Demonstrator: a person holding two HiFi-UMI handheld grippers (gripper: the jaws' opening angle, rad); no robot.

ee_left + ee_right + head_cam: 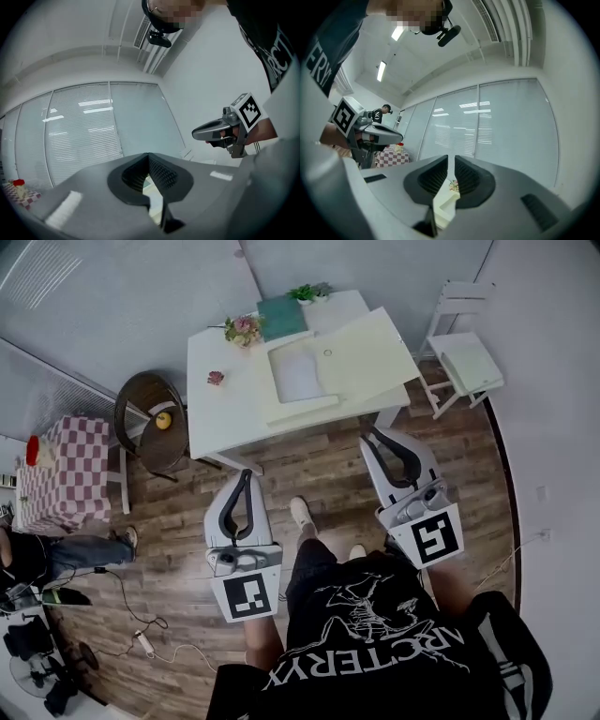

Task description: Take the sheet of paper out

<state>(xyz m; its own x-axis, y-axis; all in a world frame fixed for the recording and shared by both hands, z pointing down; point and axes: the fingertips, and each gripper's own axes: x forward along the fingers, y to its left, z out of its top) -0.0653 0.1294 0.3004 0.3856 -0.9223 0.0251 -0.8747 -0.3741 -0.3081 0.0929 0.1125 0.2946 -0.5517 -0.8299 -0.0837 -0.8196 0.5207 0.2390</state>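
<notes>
Both grippers are held level over the wooden floor [187, 512], on the near side of the table [225, 418], pointing toward it and touching nothing. Left gripper [247, 472]: jaws clenched, tips meeting, nothing between the pads. Right gripper [372, 432]: jaws clenched with only a thin slit between the pads, nothing held. The left gripper sits below the near edge of the table toward its left corner; the right gripper sits just beside the near right corner. The paper [298, 371] lies flat in an open cream folder [366, 357] on the right half of the table, well apart from both grippers. The folder's raised flap reaches the right edge of the table, and its lower part lies toward the near edge. A green book [281, 315] and a small plant [309, 292] are at the far edge. A bunch of flowers [244, 329] is near the far left corner, and a small pink item [216, 378] lies near the left edge. A white chair [464, 357] stands off the right edge. A round dark chair [150, 418] carrying a yellow item stands off the left edge.
</notes>
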